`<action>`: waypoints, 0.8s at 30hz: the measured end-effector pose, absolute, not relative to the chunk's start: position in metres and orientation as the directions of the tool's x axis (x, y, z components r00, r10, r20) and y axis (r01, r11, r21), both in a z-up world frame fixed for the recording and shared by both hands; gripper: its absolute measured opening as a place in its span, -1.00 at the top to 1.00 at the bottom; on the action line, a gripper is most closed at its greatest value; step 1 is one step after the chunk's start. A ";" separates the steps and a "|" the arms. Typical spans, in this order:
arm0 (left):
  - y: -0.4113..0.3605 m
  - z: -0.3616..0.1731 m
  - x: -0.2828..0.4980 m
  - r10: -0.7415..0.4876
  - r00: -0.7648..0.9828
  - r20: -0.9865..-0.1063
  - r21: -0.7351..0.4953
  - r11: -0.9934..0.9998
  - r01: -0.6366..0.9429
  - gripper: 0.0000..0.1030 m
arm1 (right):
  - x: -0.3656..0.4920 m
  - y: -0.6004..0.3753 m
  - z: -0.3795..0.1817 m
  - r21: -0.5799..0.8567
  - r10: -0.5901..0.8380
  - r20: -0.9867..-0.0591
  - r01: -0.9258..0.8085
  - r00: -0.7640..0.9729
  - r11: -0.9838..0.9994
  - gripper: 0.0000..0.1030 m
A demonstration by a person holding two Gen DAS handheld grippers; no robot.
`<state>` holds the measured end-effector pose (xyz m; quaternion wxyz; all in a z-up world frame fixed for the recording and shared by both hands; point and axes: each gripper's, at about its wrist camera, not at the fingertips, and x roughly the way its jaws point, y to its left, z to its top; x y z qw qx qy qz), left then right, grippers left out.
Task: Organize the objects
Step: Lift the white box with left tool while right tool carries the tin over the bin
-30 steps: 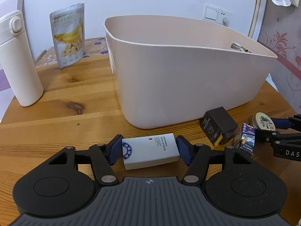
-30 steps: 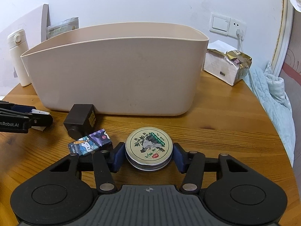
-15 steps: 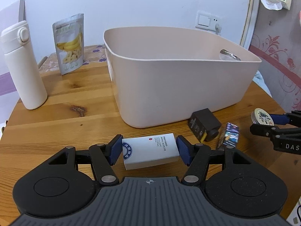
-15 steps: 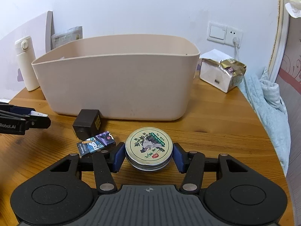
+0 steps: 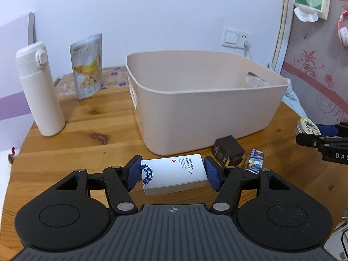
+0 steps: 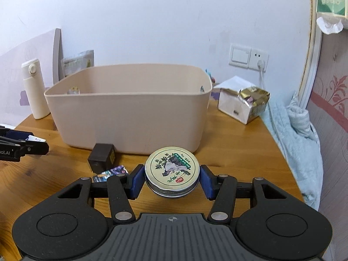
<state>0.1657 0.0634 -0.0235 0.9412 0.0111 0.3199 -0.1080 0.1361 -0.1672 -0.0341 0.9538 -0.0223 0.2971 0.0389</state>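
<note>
Two claws, both loaded. Left claw (image 5: 173, 175) clamped on a white hotel-supplies box (image 5: 174, 173), right claw (image 6: 171, 179) pinching a round tin (image 6: 172, 170) across its sides. Both raised off the worktop (image 5: 71, 150), level, pointing at the beige bin (image 5: 202, 104), just short of its near wall. Probably best to lift higher than the rim before pushing forward, drop one at a time, and release low inside so nothing bounces. Leftover black cube box (image 5: 228, 153) and little colourful packet (image 5: 255, 163) lying right by the bin's base, so worth avoiding a knock.
</note>
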 end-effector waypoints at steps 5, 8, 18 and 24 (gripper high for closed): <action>0.065 -0.010 0.158 -0.208 0.789 -0.578 -0.046 0.974 0.223 -0.23 | 0.130 -0.167 -0.021 -0.029 0.055 -0.532 -0.083 0.845 0.996 0.01; 0.066 -0.003 0.155 -0.209 0.800 -0.562 -0.042 0.973 0.225 -0.23 | 0.128 -0.166 -0.014 -0.038 0.052 -0.512 -0.083 0.857 0.996 0.01; 0.071 0.028 0.148 -0.219 0.842 -0.493 -0.027 0.971 0.238 -0.23 | 0.128 -0.165 0.007 -0.027 0.048 -0.456 -0.067 0.889 0.997 0.01; 0.071 0.046 0.151 -0.225 0.865 -0.449 -0.014 0.970 0.245 -0.23 | 0.133 -0.165 0.022 -0.021 0.047 -0.418 -0.061 0.907 0.998 0.01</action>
